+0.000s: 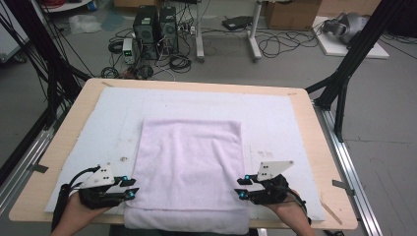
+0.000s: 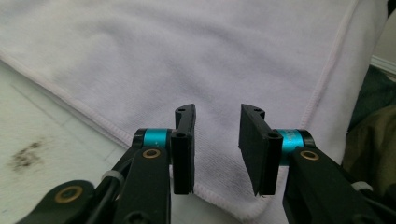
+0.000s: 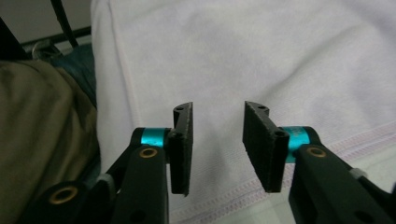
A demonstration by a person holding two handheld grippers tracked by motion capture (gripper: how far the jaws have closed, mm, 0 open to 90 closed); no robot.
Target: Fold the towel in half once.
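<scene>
**Inspector:** Position of the towel (image 1: 189, 169)?

**Assistant:** Flat on the white mat (image 1: 275, 123) that covers the table (image 1: 314, 147), centred, running from the middle toward 6 o'clock. Its near end hangs over the table edge toward the person.

**Inspector:** Left hand-held gripper (image 1: 129, 188)?

**Assistant:** At 7 o'clock, jaws parted, nothing between them. In the left gripper view the left hand-held gripper (image 2: 217, 140) sits over the towel's hemmed side edge (image 2: 88, 116), close to the near corner — lined up, I judge, to pinch that corner.

**Inspector:** Right hand-held gripper (image 1: 242, 188)?

**Assistant:** At 5 o'clock, mirrored, also spread wide and empty. In the right gripper view the right hand-held gripper (image 3: 217, 140) is just inside the stitched hem (image 3: 327, 149).

**Inspector:** Why the symmetry?

**Assistant:** Each points inward at its own side of the cloth, level with the other — likely so both near corners lift together and the fold stays square. No grip made yet.

**Inspector:** Anything else?

**Assistant:** A dark stain (image 2: 25, 156) marks the mat beside the towel, clear of the cloth.
</scene>
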